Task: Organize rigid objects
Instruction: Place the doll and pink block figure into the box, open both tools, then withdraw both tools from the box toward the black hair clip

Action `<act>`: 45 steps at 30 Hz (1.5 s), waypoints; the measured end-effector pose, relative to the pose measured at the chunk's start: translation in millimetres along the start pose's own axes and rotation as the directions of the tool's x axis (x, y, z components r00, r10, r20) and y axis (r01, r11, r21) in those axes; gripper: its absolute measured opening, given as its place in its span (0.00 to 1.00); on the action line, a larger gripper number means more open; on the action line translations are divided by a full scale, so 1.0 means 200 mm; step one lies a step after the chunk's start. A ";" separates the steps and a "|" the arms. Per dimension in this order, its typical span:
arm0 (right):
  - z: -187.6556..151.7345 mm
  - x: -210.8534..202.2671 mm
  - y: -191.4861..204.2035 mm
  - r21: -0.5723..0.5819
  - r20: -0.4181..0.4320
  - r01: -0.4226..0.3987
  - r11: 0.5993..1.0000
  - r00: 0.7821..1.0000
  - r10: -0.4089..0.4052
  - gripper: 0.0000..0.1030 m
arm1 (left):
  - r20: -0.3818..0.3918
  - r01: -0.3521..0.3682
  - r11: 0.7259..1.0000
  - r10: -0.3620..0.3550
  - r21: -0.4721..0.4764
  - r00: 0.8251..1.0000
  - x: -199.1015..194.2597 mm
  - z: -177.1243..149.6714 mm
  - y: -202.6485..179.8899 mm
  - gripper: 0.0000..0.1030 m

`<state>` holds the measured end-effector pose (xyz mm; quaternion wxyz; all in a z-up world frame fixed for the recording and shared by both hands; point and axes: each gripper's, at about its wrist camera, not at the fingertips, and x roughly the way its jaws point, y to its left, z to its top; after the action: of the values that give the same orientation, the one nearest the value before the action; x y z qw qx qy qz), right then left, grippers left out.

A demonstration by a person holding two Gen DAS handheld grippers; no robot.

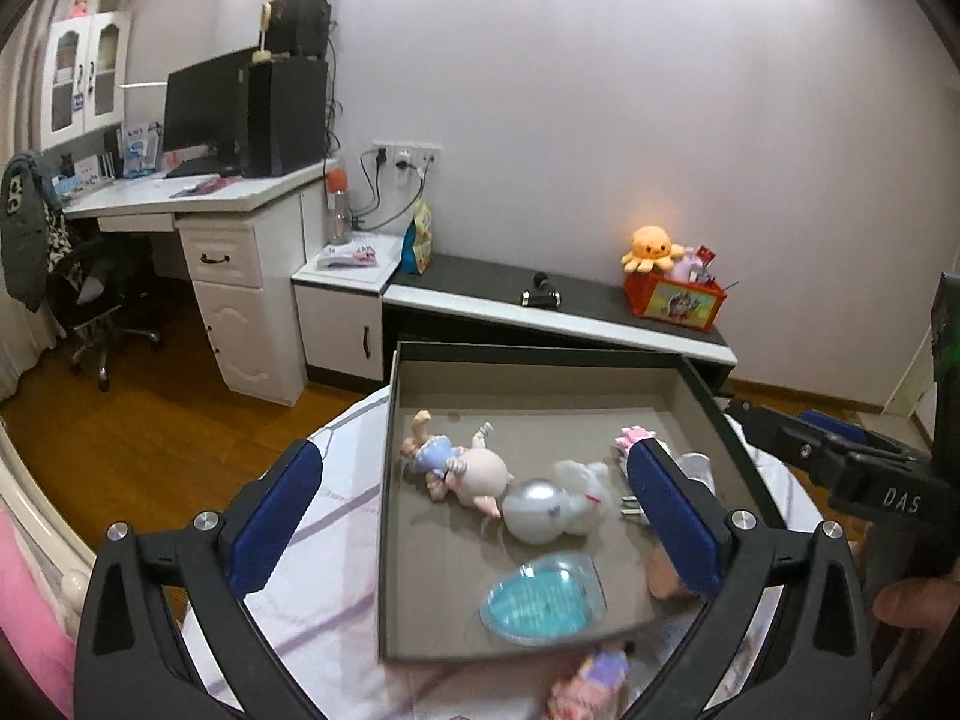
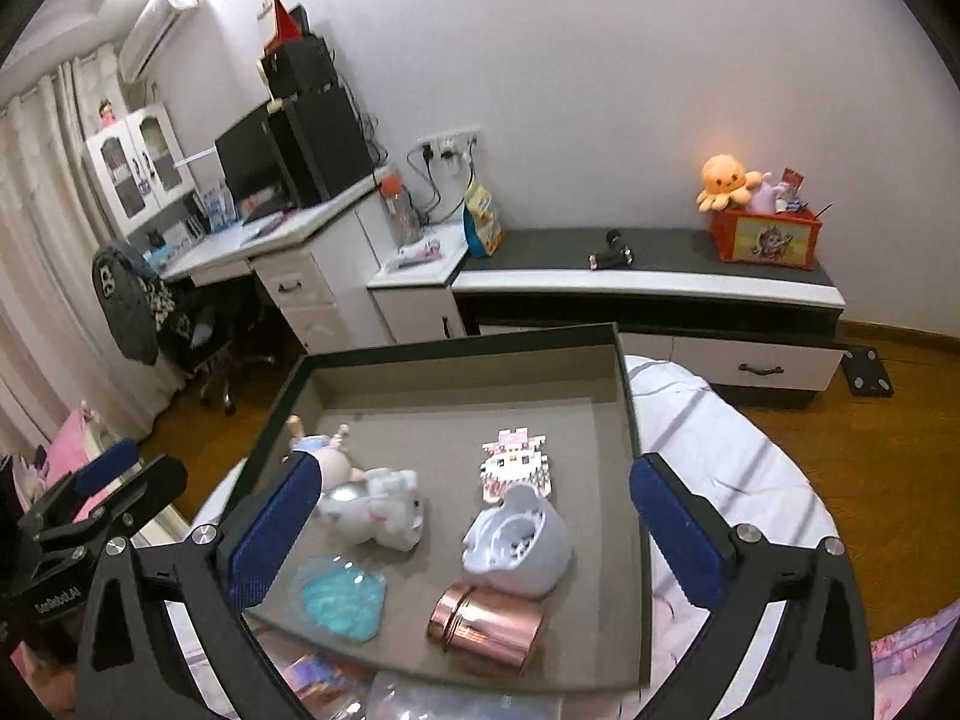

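A shallow dark-rimmed tray (image 1: 540,354) (image 2: 456,342) with a grey floor lies on a striped bedsheet. In it lie a doll in blue (image 1: 435,456), a pink pig figure (image 1: 480,477), a silver ball (image 1: 534,510) against a white plush rabbit (image 2: 378,507), a pink brick figure (image 2: 516,459), a blue gel pack (image 2: 342,597), a pale lavender shell-like piece (image 2: 519,546) and a copper tin (image 2: 486,621) on its side. My left gripper (image 1: 477,516) hovers open over the tray's left half, holding nothing. My right gripper (image 2: 477,528) hangs open over the right half, also with nothing held.
A small purple-dressed doll (image 1: 594,678) lies blurred on the sheet before the tray. Beyond the bed are a wooden floor, a low cabinet (image 2: 648,282) with an orange toy box (image 2: 765,237), a white desk (image 1: 198,195) and an office chair (image 1: 90,294).
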<state>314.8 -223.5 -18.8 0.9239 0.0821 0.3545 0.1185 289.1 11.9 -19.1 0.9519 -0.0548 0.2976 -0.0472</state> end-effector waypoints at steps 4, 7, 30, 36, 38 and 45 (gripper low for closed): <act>-0.05 -0.15 0.06 -0.013 0.041 0.016 1.000 0.999 -0.015 1.00 | 0.019 -0.003 1.000 0.003 0.000 1.000 -0.15 -0.05 0.00 1.00; -0.10 -0.25 0.09 -0.015 0.076 0.032 0.999 0.997 -0.031 1.00 | 0.032 -0.007 1.000 0.007 -0.002 0.999 -0.25 -0.09 -0.01 1.00; -0.52 -0.73 0.19 -0.025 0.181 0.173 0.985 0.969 -0.166 1.00 | 0.022 -0.004 1.000 0.004 -0.012 1.000 -0.68 -0.47 -0.05 1.00; -0.57 -0.79 0.18 -0.028 0.183 0.178 0.984 0.968 -0.170 1.00 | 0.025 -0.011 1.000 0.011 -0.006 1.000 -0.73 -0.51 -0.07 1.00; -0.58 -0.80 0.19 -0.030 0.181 0.177 0.984 0.969 -0.169 1.00 | 0.022 -0.012 1.000 0.012 -0.006 1.000 -0.74 -0.52 -0.07 1.00; -0.60 -0.80 0.19 -0.033 0.172 0.167 0.985 0.972 -0.159 1.00 | 0.021 -0.013 1.000 0.013 -0.001 1.000 -0.76 -0.54 -0.08 1.00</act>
<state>112.1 -223.0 3.0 0.9588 0.0404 0.2777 0.0432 102.3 7.1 -20.2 0.9553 -0.0535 0.2880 -0.0402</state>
